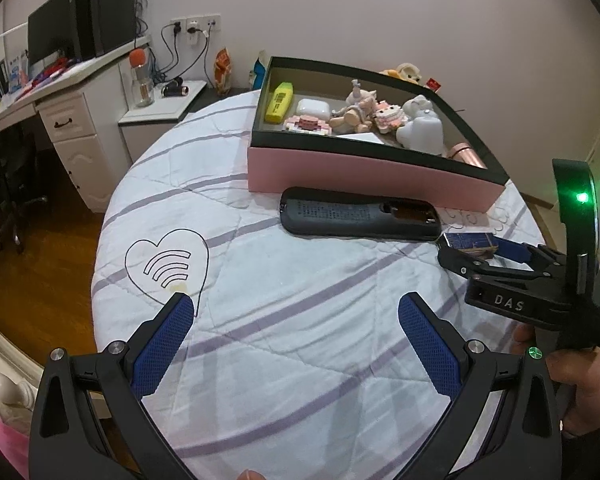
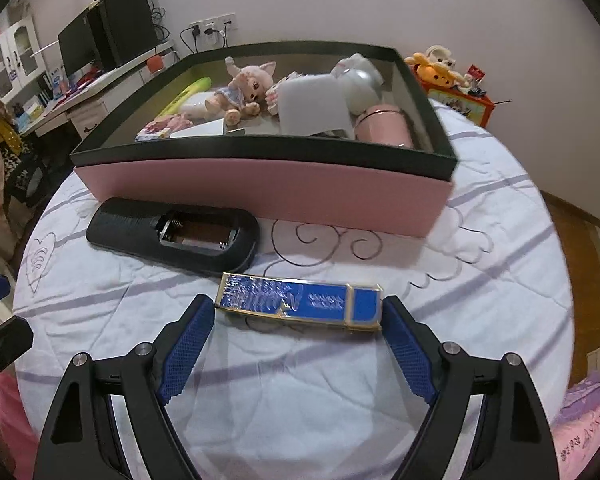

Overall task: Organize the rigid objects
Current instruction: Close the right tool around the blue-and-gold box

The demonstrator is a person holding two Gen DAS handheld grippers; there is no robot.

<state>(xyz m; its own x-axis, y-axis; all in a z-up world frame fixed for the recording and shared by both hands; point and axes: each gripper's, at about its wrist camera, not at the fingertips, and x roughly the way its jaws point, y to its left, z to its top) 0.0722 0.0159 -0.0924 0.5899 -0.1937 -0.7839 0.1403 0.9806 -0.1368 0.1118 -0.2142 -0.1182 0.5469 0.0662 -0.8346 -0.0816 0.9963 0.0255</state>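
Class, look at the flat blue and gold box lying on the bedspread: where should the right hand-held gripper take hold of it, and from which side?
Grip the blue and gold box by its two short ends, coming from the near side, low along the bedspread. It lies flat and crosswise, and the right hand-held gripper already stands open with a pad beside each end. The remote beyond limits a far-side approach.

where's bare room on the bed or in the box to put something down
Bare bedspread lies between the left gripper and the remote, out to the heart drawing. In the box, only the middle front floor looks free; dolls and toys crowd the rest. The right gripper straddles the blue case.
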